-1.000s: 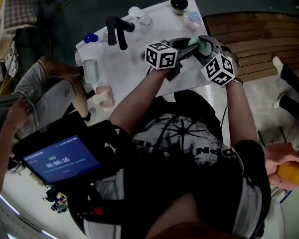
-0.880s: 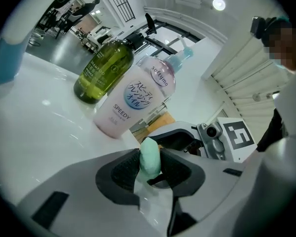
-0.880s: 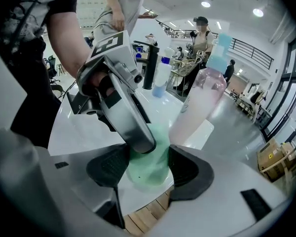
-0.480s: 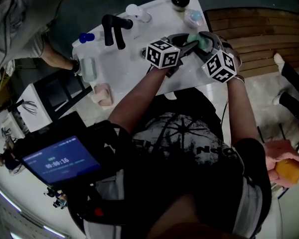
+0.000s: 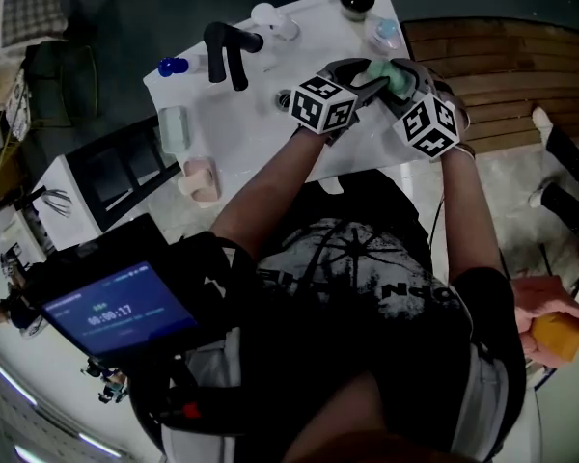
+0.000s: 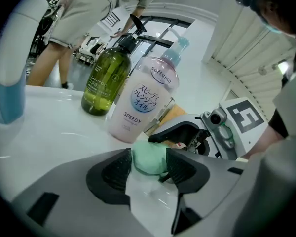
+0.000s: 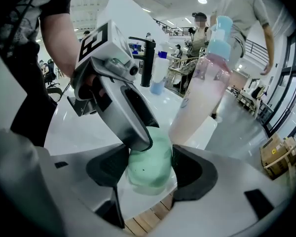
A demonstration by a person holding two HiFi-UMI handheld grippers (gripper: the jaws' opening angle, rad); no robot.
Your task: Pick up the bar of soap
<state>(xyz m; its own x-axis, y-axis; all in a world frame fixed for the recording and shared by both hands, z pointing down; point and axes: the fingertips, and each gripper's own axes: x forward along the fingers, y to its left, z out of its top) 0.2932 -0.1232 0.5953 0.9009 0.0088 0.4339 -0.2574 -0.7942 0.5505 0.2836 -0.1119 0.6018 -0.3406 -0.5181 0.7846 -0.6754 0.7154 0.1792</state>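
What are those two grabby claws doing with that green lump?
A person is working two grippers on a green soap at a white table. The right gripper is clamped on the soap. The left gripper has just been opening its jaws, with the soap between them, so it looks like a handover.

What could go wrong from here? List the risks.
1. The left gripper has just been opening its jaws with the soap between them; if the right gripper grips weakly, the soap may drop.
2. It is near the table edge, so it might fall onto the wooden slats.
3. The pink bottle stands close and could be knocked.
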